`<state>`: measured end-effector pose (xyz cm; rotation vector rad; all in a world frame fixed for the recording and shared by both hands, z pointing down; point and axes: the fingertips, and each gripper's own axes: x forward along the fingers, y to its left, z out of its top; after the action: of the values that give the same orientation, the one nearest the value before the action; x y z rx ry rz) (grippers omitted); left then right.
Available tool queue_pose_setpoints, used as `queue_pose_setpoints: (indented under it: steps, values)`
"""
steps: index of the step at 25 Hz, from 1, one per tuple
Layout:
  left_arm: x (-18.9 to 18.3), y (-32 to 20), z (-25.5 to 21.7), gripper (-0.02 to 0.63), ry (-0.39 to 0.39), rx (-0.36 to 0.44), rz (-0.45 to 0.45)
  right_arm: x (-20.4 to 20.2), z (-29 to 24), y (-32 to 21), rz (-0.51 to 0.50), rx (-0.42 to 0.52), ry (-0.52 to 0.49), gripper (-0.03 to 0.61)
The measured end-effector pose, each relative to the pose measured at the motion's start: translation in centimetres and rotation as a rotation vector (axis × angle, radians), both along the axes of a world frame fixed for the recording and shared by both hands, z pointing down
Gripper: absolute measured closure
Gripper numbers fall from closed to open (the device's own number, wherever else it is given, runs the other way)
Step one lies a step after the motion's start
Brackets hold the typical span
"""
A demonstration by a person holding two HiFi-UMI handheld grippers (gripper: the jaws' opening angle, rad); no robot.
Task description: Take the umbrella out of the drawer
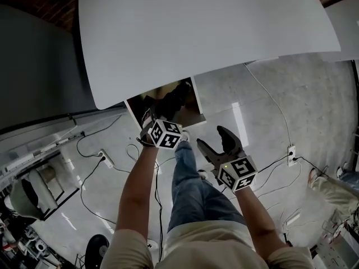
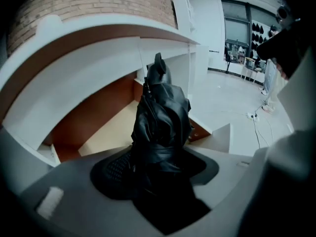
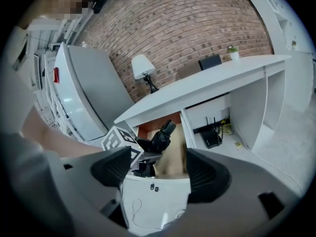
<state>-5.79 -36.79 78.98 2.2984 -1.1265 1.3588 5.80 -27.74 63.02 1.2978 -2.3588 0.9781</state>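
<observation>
Left gripper [image 2: 155, 172] clenched on black folded fabric umbrella [image 2: 162, 122], held tip-up over open wood-lined drawer [image 2: 106, 132] beneath curved white desktop [image 1: 196, 27]; right gripper [image 3: 158, 169] hovers near, jaws spread, empty.

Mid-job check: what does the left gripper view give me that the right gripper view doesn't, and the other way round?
Only the left gripper view: the left gripper shut on the black umbrella, seen close up, and bright windows across the room.
Only the right gripper view: the right gripper, jaws apart with nothing between them; the left gripper's marker cube; a lamp on the desk; a router under it.
Both: the umbrella, the open drawer, the white desk and the brick wall.
</observation>
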Motion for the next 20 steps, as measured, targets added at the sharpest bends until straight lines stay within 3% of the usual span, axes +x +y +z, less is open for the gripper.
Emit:
queue_pose_setpoints:
  steps: [11,15,20]
  values:
    - [1.8,6.5,-12.0,0.337,0.200,0.137,-0.165,1.8,-7.0,8.2,-0.035,0.115,0.017,0.232]
    - [2.6,10.9,-15.8,0.337,0.234,0.189,-0.174,3.5,-9.4,11.7,-0.027,0.162,0.030,0.232]
    - [3.6,16.8,-19.7,0.337,0.276,0.225,-0.191,4.9,-12.5,15.7,-0.055,0.239,0.102,0.294]
